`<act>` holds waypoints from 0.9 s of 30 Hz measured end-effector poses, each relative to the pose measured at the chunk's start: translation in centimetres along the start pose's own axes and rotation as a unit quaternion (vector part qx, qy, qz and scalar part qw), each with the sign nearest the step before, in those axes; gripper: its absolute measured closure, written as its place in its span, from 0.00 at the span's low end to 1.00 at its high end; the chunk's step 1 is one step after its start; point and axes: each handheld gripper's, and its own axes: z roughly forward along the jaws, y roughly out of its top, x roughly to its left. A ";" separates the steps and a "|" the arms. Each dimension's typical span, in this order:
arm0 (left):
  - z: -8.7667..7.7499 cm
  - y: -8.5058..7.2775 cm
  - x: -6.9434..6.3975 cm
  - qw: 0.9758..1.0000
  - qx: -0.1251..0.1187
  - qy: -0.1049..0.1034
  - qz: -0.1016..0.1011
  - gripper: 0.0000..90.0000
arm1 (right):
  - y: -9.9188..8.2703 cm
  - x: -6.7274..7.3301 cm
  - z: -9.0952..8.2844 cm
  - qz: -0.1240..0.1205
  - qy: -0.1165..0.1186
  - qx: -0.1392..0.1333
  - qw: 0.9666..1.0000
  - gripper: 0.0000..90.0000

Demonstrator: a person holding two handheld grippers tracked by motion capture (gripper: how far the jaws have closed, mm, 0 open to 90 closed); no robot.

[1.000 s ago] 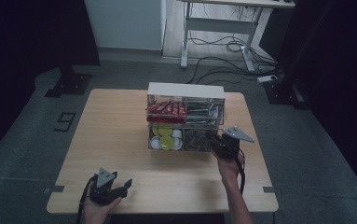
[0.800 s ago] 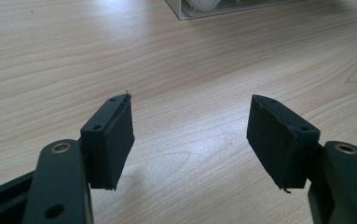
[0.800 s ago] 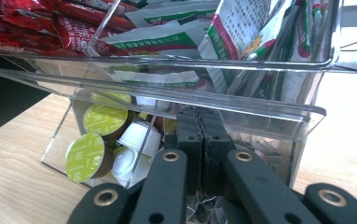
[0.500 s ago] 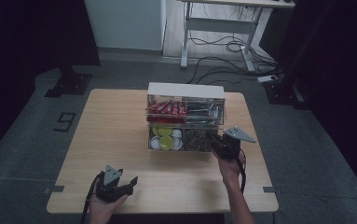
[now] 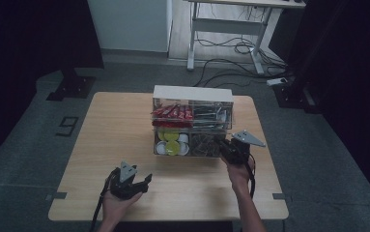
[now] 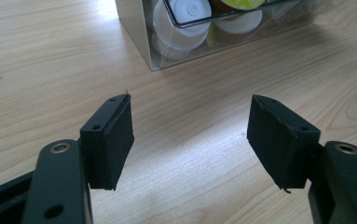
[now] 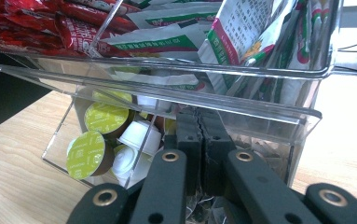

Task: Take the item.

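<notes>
**One organiser, two grippers**

One clear acrylic two-tier organiser (image 5: pixel 192 123) stands mid-table, its long axis running 9 to 3 o'clock, with four compartments. The left gripper (image 6: pixel 190 135), at 7 o'clock, holds its jaws wide over bare wooden table (image 5: pixel 120 125). The right gripper (image 7: pixel 199 140), at the organiser's lower right compartment, has its jaws pressed together.

The left gripper (image 5: pixel 141 182) hovers near the tabletop's front edge, jaws spread wide, held by the left hand (image 5: pixel 116 207). The right gripper (image 5: pixel 229 146), jaws pressed together, sits toward the right edge.
</notes>
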 end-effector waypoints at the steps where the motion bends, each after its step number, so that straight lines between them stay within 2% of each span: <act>1: 0.0 0.0 0.0 1.000 0.000 0.000 0.000 0.35 | 0.0 0.0 0.0 0.000 0.000 0.000 1.000 0.97; 15: 1.0 1.2 -0.3 1.000 0.004 0.000 0.004 0.35 | 0.2 0.1 -0.1 -0.005 -0.003 0.003 1.000 0.97; 21: 1.7 2.6 -0.8 1.000 -0.002 -0.002 0.010 0.35 | 0.4 0.1 -0.2 -0.010 -0.004 0.006 1.000 0.97; 27: 2.3 3.2 -1.3 1.000 -0.006 -0.002 0.008 0.35 | 0.5 0.2 -0.2 -0.013 -0.006 0.008 1.000 0.97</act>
